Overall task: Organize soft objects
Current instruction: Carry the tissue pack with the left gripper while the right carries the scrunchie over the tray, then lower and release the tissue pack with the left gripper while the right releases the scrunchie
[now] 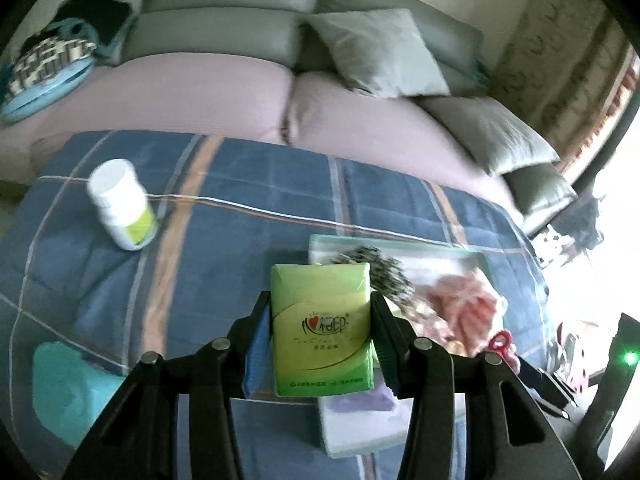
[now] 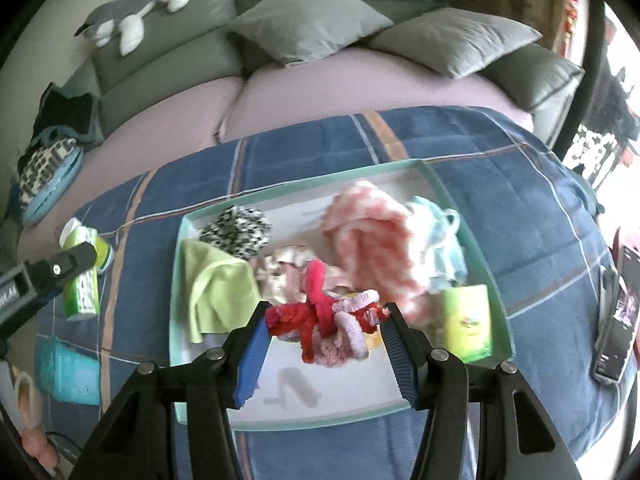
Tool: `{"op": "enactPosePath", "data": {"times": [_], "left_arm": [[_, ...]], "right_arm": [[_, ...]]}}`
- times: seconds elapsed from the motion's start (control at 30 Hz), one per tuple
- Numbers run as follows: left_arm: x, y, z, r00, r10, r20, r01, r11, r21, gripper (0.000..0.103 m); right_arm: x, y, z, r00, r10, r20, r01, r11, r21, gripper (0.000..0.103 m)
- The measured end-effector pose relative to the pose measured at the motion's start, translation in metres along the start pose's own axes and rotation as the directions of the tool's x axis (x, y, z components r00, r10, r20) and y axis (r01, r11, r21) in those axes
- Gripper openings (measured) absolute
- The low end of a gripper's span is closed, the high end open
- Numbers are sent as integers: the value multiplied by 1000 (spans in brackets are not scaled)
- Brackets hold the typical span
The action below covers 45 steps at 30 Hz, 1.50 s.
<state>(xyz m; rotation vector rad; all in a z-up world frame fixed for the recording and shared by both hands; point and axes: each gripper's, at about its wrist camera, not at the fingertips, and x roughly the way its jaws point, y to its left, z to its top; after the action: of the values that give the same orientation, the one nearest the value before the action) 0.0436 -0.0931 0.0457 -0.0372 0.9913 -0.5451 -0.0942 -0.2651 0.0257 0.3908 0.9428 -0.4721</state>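
A grey sofa (image 2: 168, 60) with lilac seat cushions (image 1: 192, 92) fills the far side. In front of it lies a blue plaid blanket (image 2: 500, 200) carrying a pale green tray (image 2: 304, 178). In the tray are a pink-and-white fluffy cloth (image 2: 368, 232), a lime cloth (image 2: 218, 292), a black-and-white pompom (image 2: 238, 230) and a second tissue pack (image 2: 468, 320) at the near right. The right gripper (image 2: 324, 322) is closed on a red-and-pink soft toy (image 2: 324, 320) above the tray's near half. The left gripper (image 1: 320, 328) clamps a green tissue pack (image 1: 322, 324) over the tray's left edge. A white bottle (image 1: 122, 204) stands far left.
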Motion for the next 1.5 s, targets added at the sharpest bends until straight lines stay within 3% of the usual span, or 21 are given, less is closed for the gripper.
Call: {"op": "enactPosePath", "data": {"times": [0.47,0.9,1.5], "left_arm": [[28,-54,-24,994,-49,-102,61,991,117,49],[60,-54,-38,981,-24,-194,46,993,110,49],[67,-56,-41,972,-37,-234,66,991,116,52]], "right_arm": [[-5,-25,-7,1000,-8,-18,8,1000,26,58],[40,-12,-22,988,8,-153,-12,1000,-28,58],[51,-14,-24,983,-1,-181,-3,1000,-23,60]]}}
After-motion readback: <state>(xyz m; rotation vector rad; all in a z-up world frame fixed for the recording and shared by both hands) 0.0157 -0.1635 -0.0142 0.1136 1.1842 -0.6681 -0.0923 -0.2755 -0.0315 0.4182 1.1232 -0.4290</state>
